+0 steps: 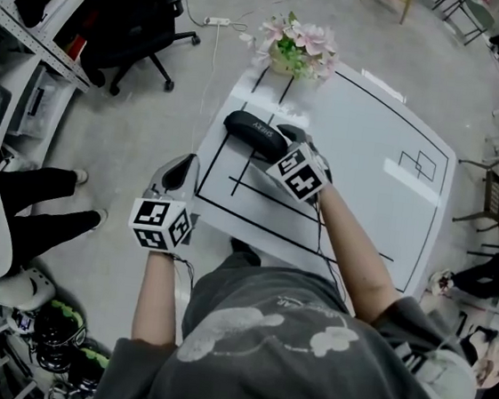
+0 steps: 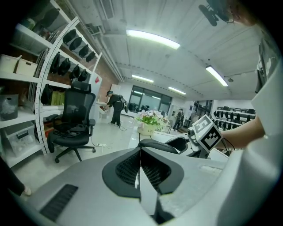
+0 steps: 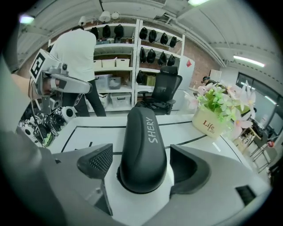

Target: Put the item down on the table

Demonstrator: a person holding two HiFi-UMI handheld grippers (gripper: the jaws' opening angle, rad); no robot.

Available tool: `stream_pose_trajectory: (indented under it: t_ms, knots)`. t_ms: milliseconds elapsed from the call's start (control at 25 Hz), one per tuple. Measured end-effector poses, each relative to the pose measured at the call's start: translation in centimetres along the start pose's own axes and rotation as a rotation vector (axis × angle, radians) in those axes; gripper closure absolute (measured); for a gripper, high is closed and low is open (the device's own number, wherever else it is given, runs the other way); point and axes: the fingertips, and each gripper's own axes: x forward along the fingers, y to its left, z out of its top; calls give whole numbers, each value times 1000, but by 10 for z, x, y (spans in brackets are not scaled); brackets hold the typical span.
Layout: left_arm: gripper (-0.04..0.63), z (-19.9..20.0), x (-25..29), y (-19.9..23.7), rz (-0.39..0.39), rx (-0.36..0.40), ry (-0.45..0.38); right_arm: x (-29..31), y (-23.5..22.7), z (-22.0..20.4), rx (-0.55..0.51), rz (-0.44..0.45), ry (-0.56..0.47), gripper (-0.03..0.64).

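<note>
Black case [image 3: 143, 132] lies flat on the white worktop [image 1: 373, 137], between the wide-spread jaws of the right hand-held gripper [image 3: 142, 165]. Pads clear of it, so placement looks done. Left hand-held gripper [image 2: 140, 172] closed, empty, parked off the edge.

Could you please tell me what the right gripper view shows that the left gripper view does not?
Only the right gripper view: the right gripper with its jaws apart on either side of the black case, pads clear of it, and the case's SHERY print. Only the left gripper view: the left gripper with its jaws together, nothing between them, and the right gripper's marker cube. Both: the case lying on the white table, the flower pot and the office chair.
</note>
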Motion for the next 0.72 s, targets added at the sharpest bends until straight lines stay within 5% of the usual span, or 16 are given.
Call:
stream_pose_trajectory:
  t_ms: [240, 600, 720]
  knots:
    - [592, 10, -12, -28, 24, 28, -35, -42, -13, 7, 50, -46, -115, 240]
    - [592, 15, -45, -93, 73, 57, -85, -125, -20, 8, 100, -116, -254, 607]
    - [592, 11, -59, -117, 91, 62, -102, -152, -11, 5, 101, -99, -307, 617]
